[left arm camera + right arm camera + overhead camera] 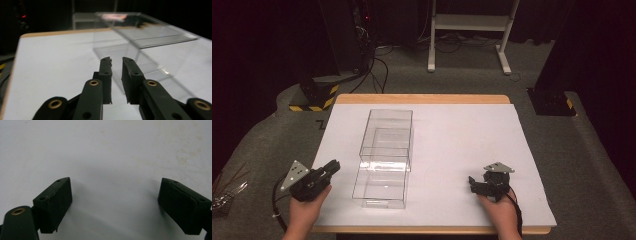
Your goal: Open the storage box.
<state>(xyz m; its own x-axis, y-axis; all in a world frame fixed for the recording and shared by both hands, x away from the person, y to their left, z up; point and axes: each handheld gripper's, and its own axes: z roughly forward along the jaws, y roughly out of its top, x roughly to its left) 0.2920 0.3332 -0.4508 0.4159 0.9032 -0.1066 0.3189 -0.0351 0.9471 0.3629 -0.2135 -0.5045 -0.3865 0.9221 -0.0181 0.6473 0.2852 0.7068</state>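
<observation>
White sheet (462,150) on wooden table (422,99); grey carpet (602,160); white frame (469,30) behind; cables (379,70) on floor.

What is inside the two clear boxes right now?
Nothing visible: through both clear boxes only the white table cover shows. The walls are transparent, so little is hidden.
</observation>
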